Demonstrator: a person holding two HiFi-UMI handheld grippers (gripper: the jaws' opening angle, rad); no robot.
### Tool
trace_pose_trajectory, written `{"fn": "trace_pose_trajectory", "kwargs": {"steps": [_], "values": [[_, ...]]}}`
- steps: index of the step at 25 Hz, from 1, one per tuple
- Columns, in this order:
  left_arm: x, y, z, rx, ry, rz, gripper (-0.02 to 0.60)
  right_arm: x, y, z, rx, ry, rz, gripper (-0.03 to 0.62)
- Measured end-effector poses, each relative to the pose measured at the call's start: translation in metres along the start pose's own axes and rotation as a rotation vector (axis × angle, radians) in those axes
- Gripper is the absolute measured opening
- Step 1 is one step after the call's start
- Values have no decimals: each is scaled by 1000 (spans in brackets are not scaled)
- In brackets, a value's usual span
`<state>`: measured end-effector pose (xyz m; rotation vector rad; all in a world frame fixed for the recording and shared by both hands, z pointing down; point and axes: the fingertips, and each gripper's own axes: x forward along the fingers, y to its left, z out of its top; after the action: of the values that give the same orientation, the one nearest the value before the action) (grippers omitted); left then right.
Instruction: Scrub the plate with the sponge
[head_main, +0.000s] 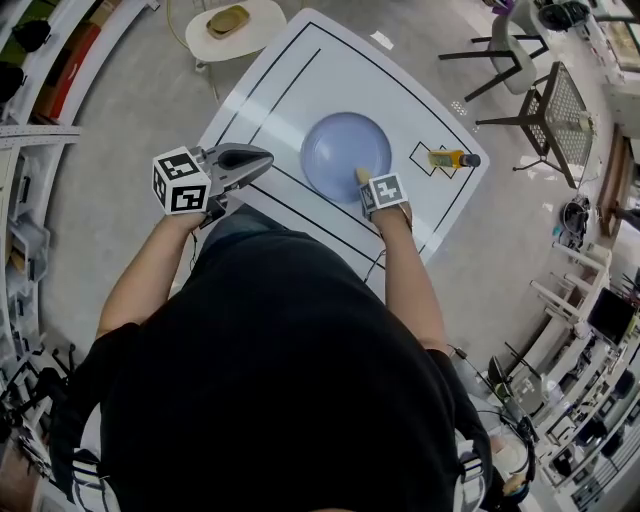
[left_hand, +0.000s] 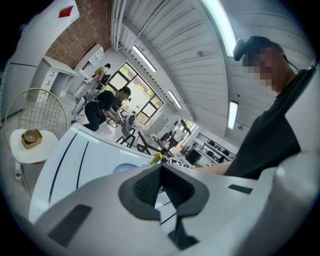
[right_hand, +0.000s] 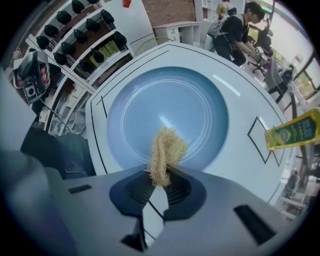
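Note:
A round pale-blue plate (head_main: 346, 155) (right_hand: 170, 115) lies in the middle of the white table (head_main: 300, 80). My right gripper (head_main: 364, 178) (right_hand: 161, 176) is shut on a tan fibrous sponge (right_hand: 164, 152) (head_main: 361, 175), which hangs over the plate's near rim. Off the plate's left side my left gripper (head_main: 262, 160) (left_hand: 161, 184) is held, jaws shut with nothing between them. Only a sliver of the plate (left_hand: 125, 168) shows in the left gripper view.
A yellow bottle (head_main: 452, 158) (right_hand: 295, 131) lies in a marked square right of the plate. Black lines frame the table top. A small round side table (head_main: 232, 28) with a tan object stands beyond the far edge. Chairs (head_main: 540, 100) are at right.

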<state>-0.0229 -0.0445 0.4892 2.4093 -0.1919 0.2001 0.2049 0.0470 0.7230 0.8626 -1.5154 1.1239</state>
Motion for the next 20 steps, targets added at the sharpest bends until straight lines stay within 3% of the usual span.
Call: {"fn": "trace_pose_trajectory", "kwargs": {"steps": [20], "values": [[-5, -4, -8, -2, 8, -5, 3, 13, 45, -6, 29, 69, 176, 35]]}}
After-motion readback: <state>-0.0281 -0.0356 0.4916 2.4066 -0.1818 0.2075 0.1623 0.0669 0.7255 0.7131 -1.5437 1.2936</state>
